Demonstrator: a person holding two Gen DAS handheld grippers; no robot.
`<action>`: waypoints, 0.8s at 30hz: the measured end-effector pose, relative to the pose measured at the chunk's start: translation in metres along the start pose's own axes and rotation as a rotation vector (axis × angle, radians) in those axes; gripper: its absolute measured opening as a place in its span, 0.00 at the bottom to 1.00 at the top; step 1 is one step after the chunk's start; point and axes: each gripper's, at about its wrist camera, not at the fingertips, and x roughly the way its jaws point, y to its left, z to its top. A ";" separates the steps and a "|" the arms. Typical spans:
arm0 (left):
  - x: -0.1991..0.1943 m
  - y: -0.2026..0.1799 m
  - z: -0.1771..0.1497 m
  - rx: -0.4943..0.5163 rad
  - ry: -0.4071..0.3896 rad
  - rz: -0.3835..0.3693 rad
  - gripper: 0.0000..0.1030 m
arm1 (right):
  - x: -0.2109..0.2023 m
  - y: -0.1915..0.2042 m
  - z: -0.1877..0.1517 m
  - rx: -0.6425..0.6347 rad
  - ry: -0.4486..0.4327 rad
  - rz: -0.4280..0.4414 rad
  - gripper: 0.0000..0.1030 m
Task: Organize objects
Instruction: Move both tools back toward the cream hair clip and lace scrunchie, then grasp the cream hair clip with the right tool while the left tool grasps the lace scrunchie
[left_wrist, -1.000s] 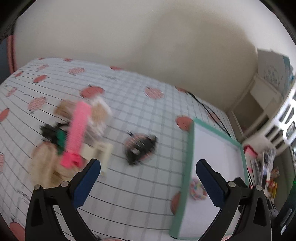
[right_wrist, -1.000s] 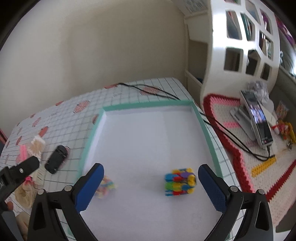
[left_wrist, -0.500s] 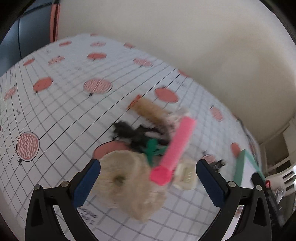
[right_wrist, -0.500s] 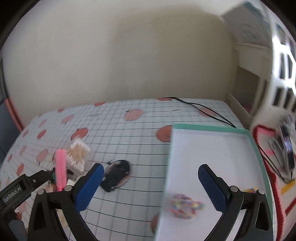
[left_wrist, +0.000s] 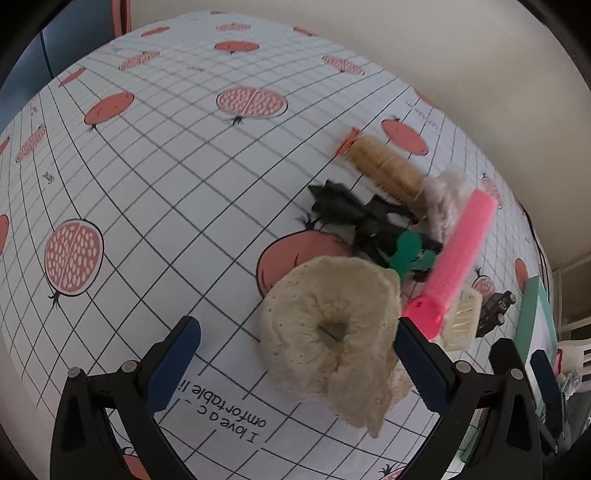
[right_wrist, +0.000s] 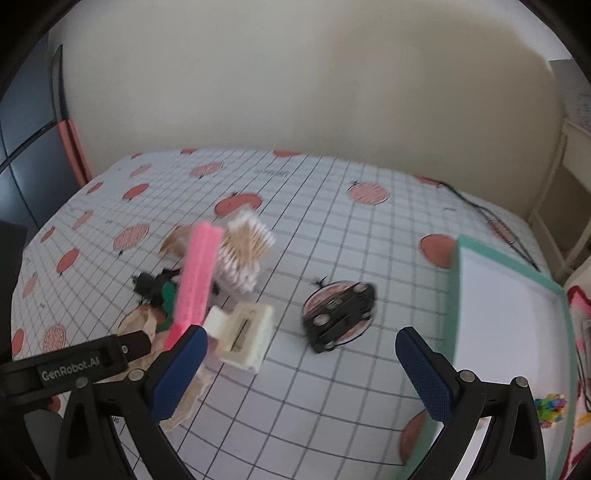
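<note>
A heap of small items lies on the pomegranate-print cloth. In the left wrist view a cream scrunchie (left_wrist: 328, 325) sits between the open fingers of my left gripper (left_wrist: 295, 365), beside a pink hair roller (left_wrist: 454, 258), black and green clips (left_wrist: 354, 214), a tan roller (left_wrist: 388, 170) and a cream claw clip (left_wrist: 461, 321). In the right wrist view my right gripper (right_wrist: 299, 373) is open and empty above the cloth, with a black toy car (right_wrist: 340, 314) just ahead, the claw clip (right_wrist: 243, 336), the pink roller (right_wrist: 195, 280) and cotton swabs (right_wrist: 245, 247) to the left.
A green-rimmed white tray (right_wrist: 513, 325) stands at the right, with a colourful toy (right_wrist: 550, 404) in it. A black cable (right_wrist: 480, 206) runs along the far right of the table. The left gripper's body (right_wrist: 70, 369) reaches in from the left. A wall stands behind.
Both grippers have swung left, away from the tray and toward the heap. The left gripper has come down close over the cream scrunchie. Both stay open.
</note>
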 end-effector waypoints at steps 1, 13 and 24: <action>0.001 0.001 0.000 -0.003 0.006 0.002 0.99 | 0.003 0.001 -0.002 -0.001 0.010 0.000 1.00; 0.000 0.007 0.002 -0.023 0.011 0.007 0.95 | 0.027 -0.002 -0.006 0.085 0.083 0.073 0.87; -0.004 0.002 0.003 0.004 0.015 -0.026 0.71 | 0.042 0.005 -0.010 0.149 0.129 0.132 0.69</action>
